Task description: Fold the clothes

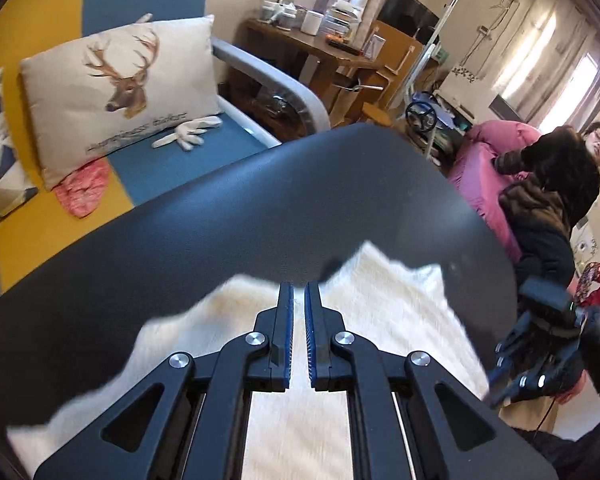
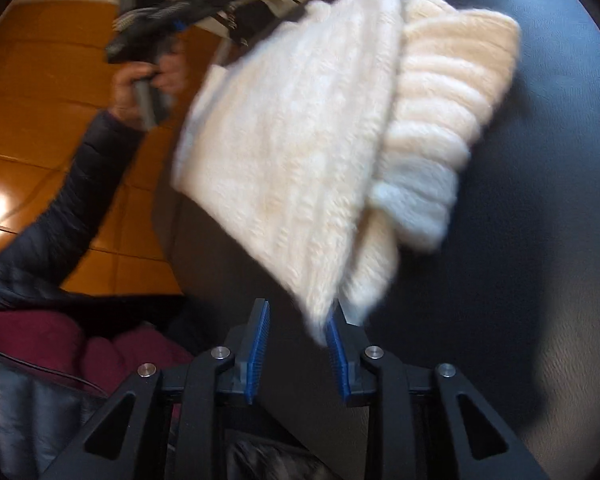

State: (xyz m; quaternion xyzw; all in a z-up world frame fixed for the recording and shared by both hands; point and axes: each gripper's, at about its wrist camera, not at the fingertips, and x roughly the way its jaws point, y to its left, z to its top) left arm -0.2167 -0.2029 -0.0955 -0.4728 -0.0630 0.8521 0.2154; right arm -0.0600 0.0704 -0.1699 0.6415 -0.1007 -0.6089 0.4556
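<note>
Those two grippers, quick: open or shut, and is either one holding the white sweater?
Left gripper: shut, nothing visibly held; it is above the cream sweater.
Right gripper: open; the sweater's corner lies against one finger, not pinched.

L wrist: close, looks down over table [image 1: 220,220] | R wrist: close, same table | shared: sweater [image 1: 380,300]
</note>
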